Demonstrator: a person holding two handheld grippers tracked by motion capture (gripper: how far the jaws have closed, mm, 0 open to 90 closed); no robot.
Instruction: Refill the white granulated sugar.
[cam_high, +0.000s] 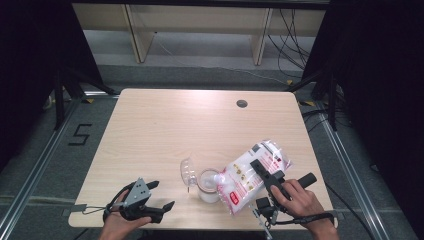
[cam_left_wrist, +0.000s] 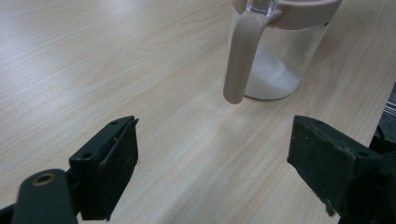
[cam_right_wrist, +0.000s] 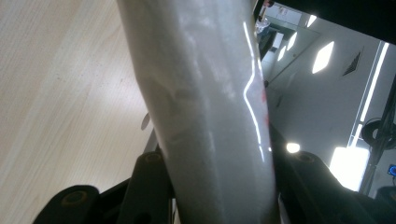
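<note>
Black jaws of the left gripper (cam_high: 161, 195) stood wide open on nothing, near the table (cam_high: 165, 125) edge, left of the jar (cam_high: 208, 186). Right gripper (cam_high: 264, 172) was clamped on the sugar bag (cam_high: 252, 172), tilted with its low end over the jar mouth. Jar's clear lid (cam_high: 188, 171) was flipped open, just beyond-left. Judging by fill: pour underway, jar bottom barely covered, most left. Left gripper view gave the white heap (cam_left_wrist: 271, 77) and beige handle (cam_left_wrist: 240, 56); high view didn't resolve those.
</note>
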